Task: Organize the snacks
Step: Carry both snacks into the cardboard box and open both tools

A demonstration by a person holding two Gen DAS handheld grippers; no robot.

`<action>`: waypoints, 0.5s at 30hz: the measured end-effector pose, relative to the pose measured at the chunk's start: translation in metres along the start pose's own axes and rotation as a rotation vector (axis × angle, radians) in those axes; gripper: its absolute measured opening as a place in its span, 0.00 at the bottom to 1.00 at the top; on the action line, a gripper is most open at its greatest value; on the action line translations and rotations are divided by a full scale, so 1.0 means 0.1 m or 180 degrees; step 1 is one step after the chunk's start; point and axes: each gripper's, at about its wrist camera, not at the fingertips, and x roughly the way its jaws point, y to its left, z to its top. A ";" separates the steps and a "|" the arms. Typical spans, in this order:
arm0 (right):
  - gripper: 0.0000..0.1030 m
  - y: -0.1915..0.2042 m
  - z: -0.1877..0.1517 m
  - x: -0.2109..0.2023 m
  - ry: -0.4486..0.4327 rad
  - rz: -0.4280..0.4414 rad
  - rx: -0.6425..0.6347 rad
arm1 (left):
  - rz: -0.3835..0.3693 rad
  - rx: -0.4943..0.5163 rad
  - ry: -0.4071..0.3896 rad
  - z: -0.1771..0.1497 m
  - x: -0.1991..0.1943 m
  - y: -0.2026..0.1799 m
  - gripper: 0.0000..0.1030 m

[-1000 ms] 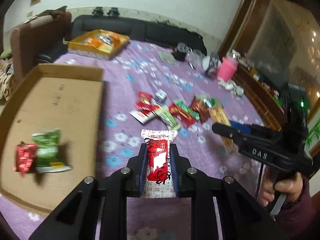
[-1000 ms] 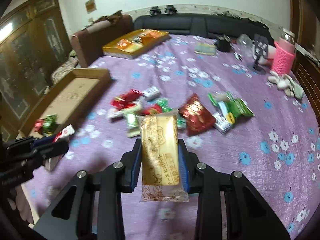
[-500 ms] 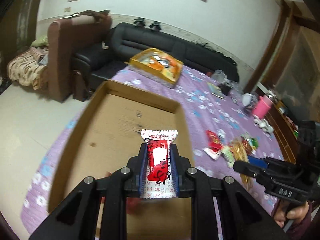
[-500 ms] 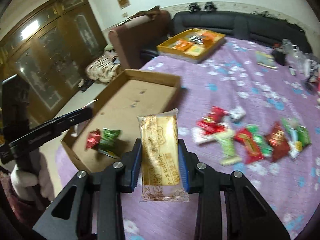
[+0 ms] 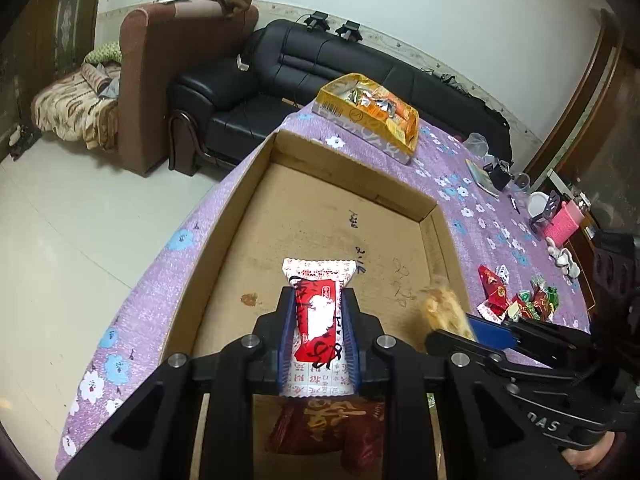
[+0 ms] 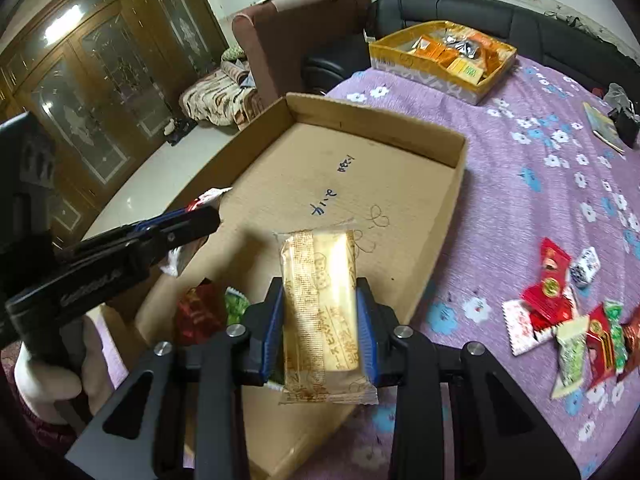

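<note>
In the left wrist view my left gripper (image 5: 319, 296) is shut on a red-and-white snack packet (image 5: 318, 320) and hangs over the near part of a shallow cardboard tray (image 5: 320, 200). A dark red packet (image 5: 332, 420) lies in the tray under it. In the right wrist view my right gripper (image 6: 320, 292) is shut on a yellow biscuit packet (image 6: 320, 300), over the same tray (image 6: 360, 160). A red packet (image 6: 196, 312) and a green packet (image 6: 236, 304) lie in the tray's near corner. The left gripper (image 6: 208, 216) shows at the left there, the right gripper (image 5: 452, 332) at the right of the left wrist view.
Several loose snacks (image 6: 560, 312) lie on the purple flowered cloth (image 6: 540, 184) to the right of the tray. A yellow box of snacks (image 6: 444, 56) stands at the far edge. A black sofa (image 5: 320, 64) and a brown armchair (image 5: 168, 60) lie beyond. A pink cup (image 5: 564, 224) stands far right.
Both grippers have swung left from above the loose snacks to above the cardboard tray, each still shut on its packet.
</note>
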 end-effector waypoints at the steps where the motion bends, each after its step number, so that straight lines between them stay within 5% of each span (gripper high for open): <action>1: 0.35 0.00 0.01 0.02 0.0005 -0.0005 0.0002 | -0.0011 -0.0006 0.0014 0.00 0.01 0.01 0.21; 7: 0.43 0.02 0.04 0.10 -0.0026 0.0004 -0.0013 | -0.0131 -0.0103 0.0057 -0.02 0.01 0.04 0.23; 11: 0.45 0.00 0.04 0.00 -0.0130 -0.0013 -0.0011 | -0.0184 -0.0179 0.0066 -0.01 -0.05 0.03 0.43; 15: 0.47 -0.11 0.01 -0.28 -0.0281 -0.0039 0.0049 | -0.0260 -0.0255 0.0025 -0.02 -0.19 -0.02 0.52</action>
